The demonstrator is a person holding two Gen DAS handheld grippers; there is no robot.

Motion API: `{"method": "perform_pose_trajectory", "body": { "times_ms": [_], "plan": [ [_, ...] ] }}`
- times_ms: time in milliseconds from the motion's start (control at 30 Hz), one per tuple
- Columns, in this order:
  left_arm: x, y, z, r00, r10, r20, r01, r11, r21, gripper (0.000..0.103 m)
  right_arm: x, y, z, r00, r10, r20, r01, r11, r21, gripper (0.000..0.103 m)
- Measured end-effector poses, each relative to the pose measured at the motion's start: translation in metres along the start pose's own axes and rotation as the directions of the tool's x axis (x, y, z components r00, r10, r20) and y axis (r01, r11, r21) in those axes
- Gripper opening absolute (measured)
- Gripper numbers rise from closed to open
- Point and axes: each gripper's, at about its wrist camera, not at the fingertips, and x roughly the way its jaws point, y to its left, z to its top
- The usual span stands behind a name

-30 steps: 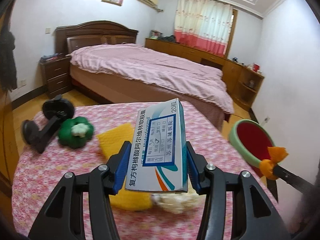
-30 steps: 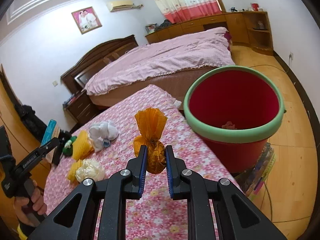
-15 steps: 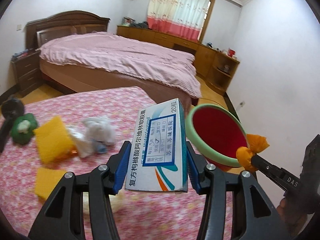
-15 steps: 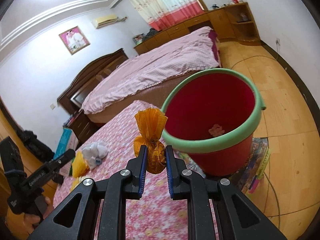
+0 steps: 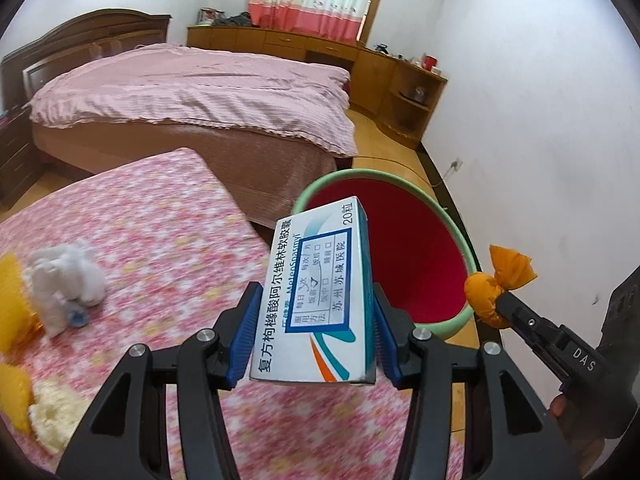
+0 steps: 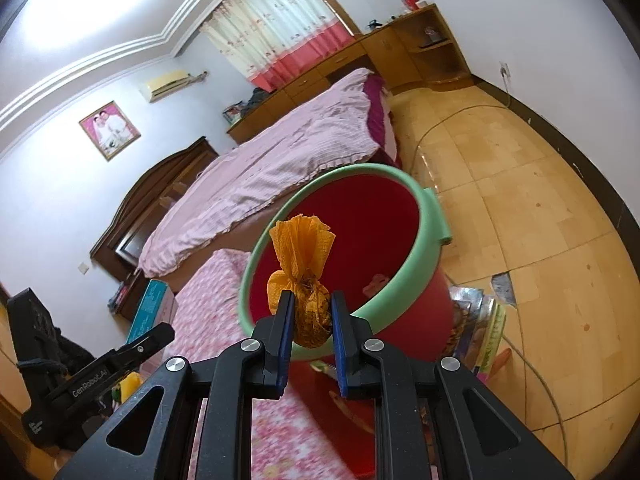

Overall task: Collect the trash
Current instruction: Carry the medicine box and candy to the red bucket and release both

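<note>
Fingers (image 5: pixel 246 336) of the left gripper (image 5: pixel 314 340) are pressing on the two narrow sides of a medicine box (image 5: pixel 320 300), and the box is standing upright between them, above the edge of the surface (image 5: pixel 160 220) and in front of the red bucket (image 5: pixel 404 240). I am judging the box as light and stiff cardboard, probably almost empty, so the side walls can bend if pressed too hard; holding it low, near the closed end, is looking sensible. On the surface some white tissue (image 5: pixel 66 276) and yellow scraps (image 5: pixel 12 284) are lying, well apart from the box.

From the right wrist, the right gripper (image 6: pixel 310 320) is clamping an orange wrapped bundle (image 6: pixel 302 280) by its round lower part, with the twisted top free above. The bundle is hanging just before the bucket's green rim (image 6: pixel 428 208). It is looking soft, light and crushable, so it may slip or deform; gripping the full body, not the thin twist, seems safer. Inside the bucket a small pink piece (image 6: pixel 376 282) is lying.
</note>
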Motion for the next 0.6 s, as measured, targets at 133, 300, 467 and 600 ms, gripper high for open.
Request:
{"method": "perform_pose_trajectory", "body": {
  "times_ms": [133, 300, 467, 600],
  "plan": [
    [0.018, -0.016, 0.006, 1.000, -0.016, -0.009, 0.016, 0.999, 0.031, 0.053, 0.005, -0.008, 0.006, 1.000, -0.001, 0.009, 0.001, 1.000, 0.017, 0.018],
    [0.039, -0.033, 0.009, 1.000, -0.016, -0.011, 0.016, 0.997, 0.074, 0.053, 0.015, -0.012, 0.014, 1.000, -0.005, 0.004, 0.005, 1.000, 0.013, 0.018],
    [0.056, -0.039, 0.010, 0.999, -0.024, -0.035, 0.027, 0.996, 0.082, 0.053, 0.024, -0.016, 0.015, 1.000, -0.022, -0.001, 0.022, 1.000, -0.001, 0.019],
    [0.063, -0.044, 0.010, 0.999, 0.018, -0.032, -0.014, 0.993, 0.120, 0.053, 0.032, -0.019, 0.015, 1.000, -0.026, -0.015, 0.026, 1.000, 0.000, 0.020]
  ]
}}
